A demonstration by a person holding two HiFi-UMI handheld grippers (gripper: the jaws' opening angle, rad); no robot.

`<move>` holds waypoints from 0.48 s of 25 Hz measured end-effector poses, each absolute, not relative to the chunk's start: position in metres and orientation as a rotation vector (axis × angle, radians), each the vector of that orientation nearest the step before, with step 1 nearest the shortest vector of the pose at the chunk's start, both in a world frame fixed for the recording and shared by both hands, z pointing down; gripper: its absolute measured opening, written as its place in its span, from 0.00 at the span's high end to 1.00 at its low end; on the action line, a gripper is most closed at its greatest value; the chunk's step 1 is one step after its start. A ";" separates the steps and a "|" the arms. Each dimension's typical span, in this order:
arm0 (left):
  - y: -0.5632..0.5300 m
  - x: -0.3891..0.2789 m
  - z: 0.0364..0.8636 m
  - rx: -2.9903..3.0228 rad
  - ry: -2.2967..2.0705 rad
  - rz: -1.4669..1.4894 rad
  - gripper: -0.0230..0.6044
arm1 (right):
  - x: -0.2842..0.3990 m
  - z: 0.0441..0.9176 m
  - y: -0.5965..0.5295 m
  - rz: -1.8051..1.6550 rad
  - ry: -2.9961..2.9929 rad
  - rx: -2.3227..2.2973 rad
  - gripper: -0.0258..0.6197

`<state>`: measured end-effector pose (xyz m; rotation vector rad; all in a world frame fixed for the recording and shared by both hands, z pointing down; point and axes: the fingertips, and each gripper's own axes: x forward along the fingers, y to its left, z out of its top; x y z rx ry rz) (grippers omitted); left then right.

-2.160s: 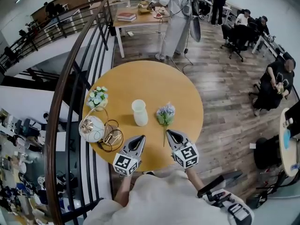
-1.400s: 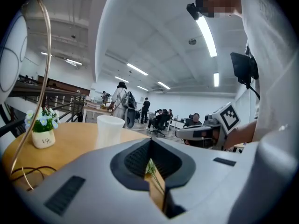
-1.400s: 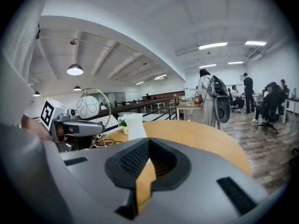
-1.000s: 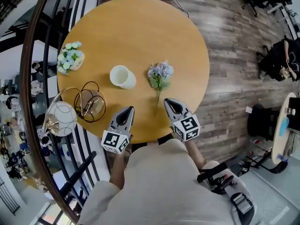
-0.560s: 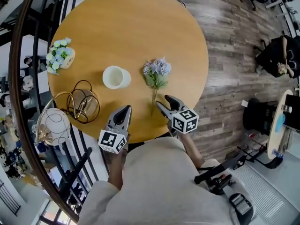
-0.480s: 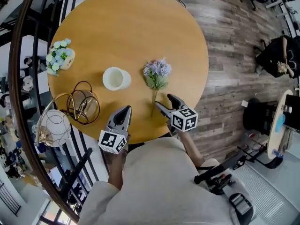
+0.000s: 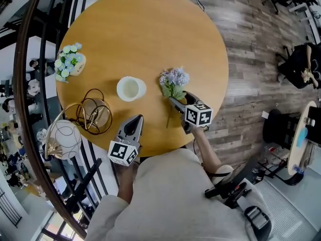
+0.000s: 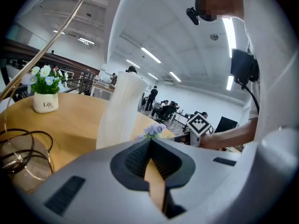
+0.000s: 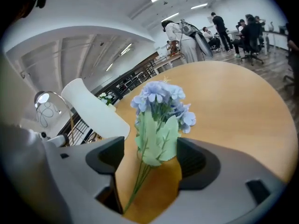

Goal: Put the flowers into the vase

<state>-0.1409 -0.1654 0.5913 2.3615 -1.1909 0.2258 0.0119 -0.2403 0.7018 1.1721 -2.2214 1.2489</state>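
A bunch of pale blue flowers (image 7: pixel 174 78) with green leaves lies on the round wooden table (image 7: pixel 150 29), its stem pointing toward me. My right gripper (image 7: pixel 179 101) is lowered over it. Its jaws are opening and straddle the leaves and stem (image 9: pixel 140 176) without pressing them. In the right gripper view the blooms (image 9: pixel 161 99) rise just past that gripper (image 9: pixel 149 157). The white vase (image 7: pixel 131 89) stands upright left of the flowers, mouth up; it also shows in both gripper views (image 9: pixel 93 108) (image 8: pixel 122 108). My left gripper (image 7: pixel 134 120) hovers near the table's front edge, shut and empty (image 8: pixel 150 143).
A small white pot of white-green flowers (image 7: pixel 70 63) stands at the table's left edge. A gold wire lamp with a globe (image 7: pixel 62 137) and a glass holder (image 7: pixel 98 113) sit at the front left. A railing (image 7: pixel 30 84) runs along the left, wooden floor (image 7: pixel 251 59) on the right.
My right gripper has opened from shut, rolled, and moved forward and down over the flower stem. The left gripper has stayed where it was.
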 end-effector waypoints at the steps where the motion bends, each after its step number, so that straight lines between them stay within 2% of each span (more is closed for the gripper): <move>1: -0.165 -0.142 0.591 2.358 -1.196 0.226 0.95 | 0.011 0.705 -0.246 1.261 -2.217 1.181 0.40; 5: -0.162 -0.152 0.589 2.340 -1.231 0.229 0.95 | 0.006 0.718 -0.262 1.292 -2.182 1.177 0.40; 6: -0.161 -0.155 0.589 2.334 -1.240 0.231 0.95 | 0.005 0.721 -0.264 1.299 -2.169 1.172 0.45; 9: -0.160 -0.161 0.587 2.317 -1.266 0.231 0.95 | 0.005 0.722 -0.267 1.292 -2.156 1.168 0.69; 12: -0.160 -0.165 0.587 2.310 -1.278 0.230 0.95 | 0.001 0.719 -0.267 1.264 -2.179 1.161 0.82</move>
